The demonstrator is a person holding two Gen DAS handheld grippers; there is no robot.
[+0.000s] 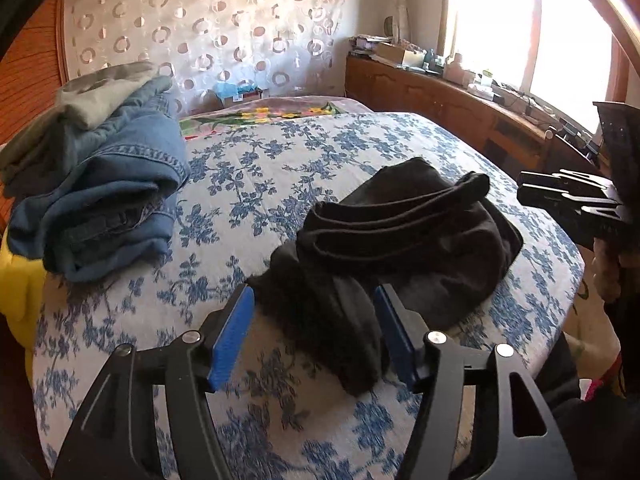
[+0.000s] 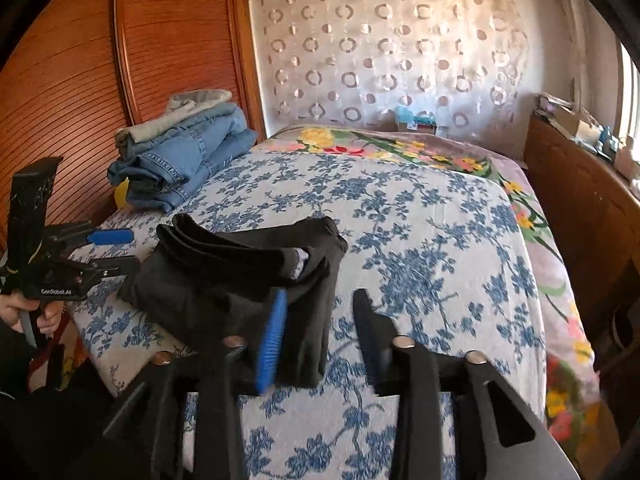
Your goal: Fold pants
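We saw the black pants (image 1: 400,232) lying folded on the bed (image 1: 280,168). Our left claw (image 1: 314,332) stood open over their near end, gripping nothing. Our right claw (image 2: 320,332) was open beside them, empty.

My tongs: the left gripper (image 1: 314,334) is black with blue pads (image 1: 232,336); the right gripper (image 2: 320,336) is black too, one blue pad (image 2: 272,344) showing. The pants (image 1: 400,224) are black, with a small grey patch at a fold in the right view. The bedspread (image 1: 280,160) is white with a blue flower print. Beyond it, a blanket (image 2: 400,144) in pale pink with yellow, red and green flowers. The stack of jeans (image 1: 112,184) is blue denim, with a grey-green garment (image 1: 100,92) on top. The curtain (image 2: 384,48) is sheer white with rings and dots. The wardrobe (image 2: 80,80) is reddish-brown, finely ribbed.
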